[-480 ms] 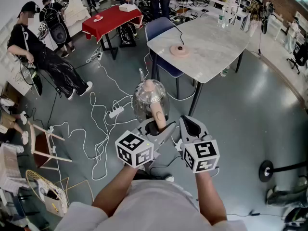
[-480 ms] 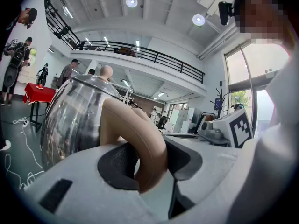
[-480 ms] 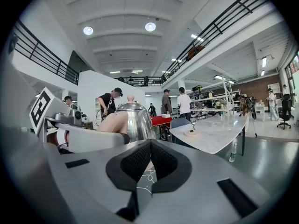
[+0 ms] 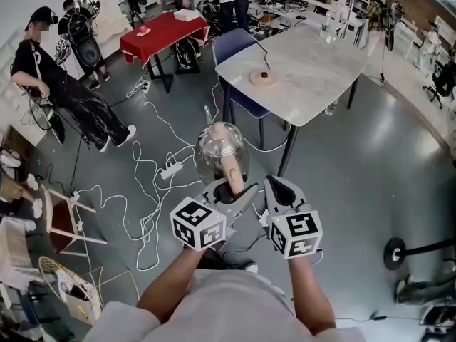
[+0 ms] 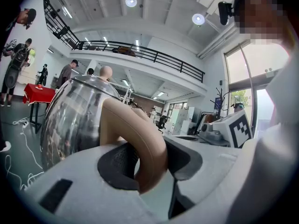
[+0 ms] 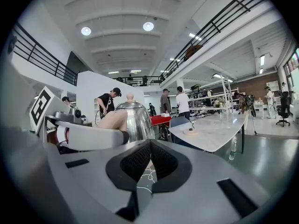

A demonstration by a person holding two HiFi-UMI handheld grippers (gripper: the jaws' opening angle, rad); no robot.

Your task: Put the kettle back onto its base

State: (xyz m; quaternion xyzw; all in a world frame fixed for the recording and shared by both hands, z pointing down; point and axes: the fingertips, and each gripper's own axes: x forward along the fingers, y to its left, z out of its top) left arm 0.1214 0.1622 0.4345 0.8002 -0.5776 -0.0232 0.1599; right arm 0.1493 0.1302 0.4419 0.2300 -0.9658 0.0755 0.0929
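Well short of the table [image 4: 320,77] bearing the base [image 4: 263,78], the left gripper [image 4: 237,189] clamps the kettle [image 4: 217,148] by its handle [image 5: 140,143]; the right gripper [image 4: 279,188] is pinched closed, empty.

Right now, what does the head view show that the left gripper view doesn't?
Only the head view shows the round base, sitting on the grey table. Only the left gripper view shows, close up, how the left tool pinches the tan handle, plus the ceiling lights. Both show the kettle and the red table.
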